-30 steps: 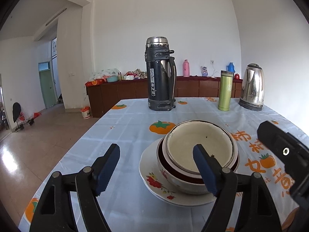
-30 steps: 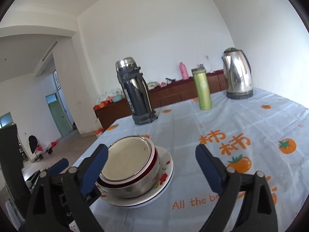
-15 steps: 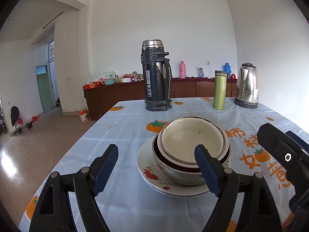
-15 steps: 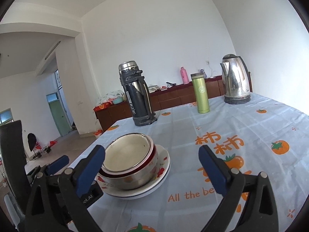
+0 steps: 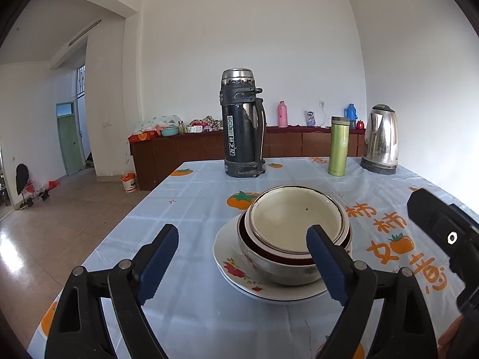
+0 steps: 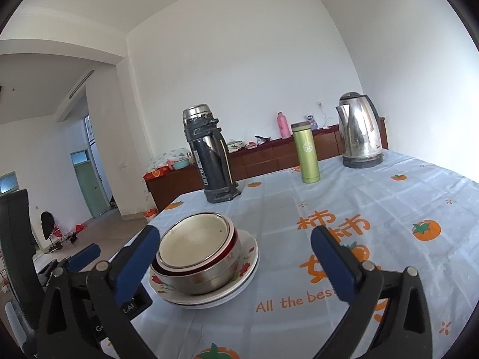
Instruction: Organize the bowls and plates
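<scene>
A stack of nested bowls sits on a white flowered plate on the tablecloth; the top bowl is cream inside with a metal rim. The same bowls and plate show in the right wrist view. My left gripper is open and empty, just short of the stack, its right finger in front of the bowls' near rim. My right gripper is open and empty, with the stack just ahead of its left finger. The left gripper's body also shows at the left edge of the right wrist view.
A tall black thermos, a green flask and a steel kettle stand at the table's far end. The table's left edge drops to a tiled floor. A wooden sideboard lines the far wall.
Both grippers have drawn back and lowered a little from the stack, so the bowls look smaller and farther. Both stay open. The stack has not moved.
</scene>
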Demonstrator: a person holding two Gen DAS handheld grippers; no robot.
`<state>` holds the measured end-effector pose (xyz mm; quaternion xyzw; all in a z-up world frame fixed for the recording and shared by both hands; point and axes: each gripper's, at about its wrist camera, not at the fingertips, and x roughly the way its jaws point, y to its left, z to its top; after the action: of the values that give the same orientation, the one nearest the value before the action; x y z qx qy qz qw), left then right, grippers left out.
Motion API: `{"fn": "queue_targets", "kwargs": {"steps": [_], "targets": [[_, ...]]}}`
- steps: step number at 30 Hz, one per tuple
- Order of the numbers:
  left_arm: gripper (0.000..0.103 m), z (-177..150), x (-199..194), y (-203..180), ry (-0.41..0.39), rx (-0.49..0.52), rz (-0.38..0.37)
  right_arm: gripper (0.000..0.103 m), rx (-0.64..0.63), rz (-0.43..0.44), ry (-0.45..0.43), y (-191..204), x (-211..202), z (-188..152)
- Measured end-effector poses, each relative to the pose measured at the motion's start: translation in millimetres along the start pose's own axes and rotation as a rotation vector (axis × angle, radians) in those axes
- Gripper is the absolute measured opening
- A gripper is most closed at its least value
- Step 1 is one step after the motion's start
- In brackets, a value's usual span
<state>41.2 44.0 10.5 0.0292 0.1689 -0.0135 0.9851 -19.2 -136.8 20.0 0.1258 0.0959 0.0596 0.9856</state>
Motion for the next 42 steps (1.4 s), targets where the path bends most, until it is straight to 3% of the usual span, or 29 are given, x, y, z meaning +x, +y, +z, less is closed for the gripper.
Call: {"fn": "queue_targets", "kwargs": {"steps": [6,17,24,42], "targets": [[0.089,1.8,-5.7,4.2,-0.014,-0.016,-0.003,0.103,0.007,-0.006,-0.019,-2.4,-5.1,1.1],[0.090,4.2,-9.2,9.0,-0.018,-0.042,0.012,0.103,-0.101,-0.028,-0.097,15.7,-18.3,0.2],[0.090,3.5,-9.8,8.6,-0.019,-0.045,0.009,0.103,-0.087,-0.038,-0.128,13.2,-23.3,2.3],[0.097,0.8,-14.7,8.1,-0.037,-0.033,0.031,0.103,-0.065,-0.048,-0.123,8.4,-23.1,3.4]]}}
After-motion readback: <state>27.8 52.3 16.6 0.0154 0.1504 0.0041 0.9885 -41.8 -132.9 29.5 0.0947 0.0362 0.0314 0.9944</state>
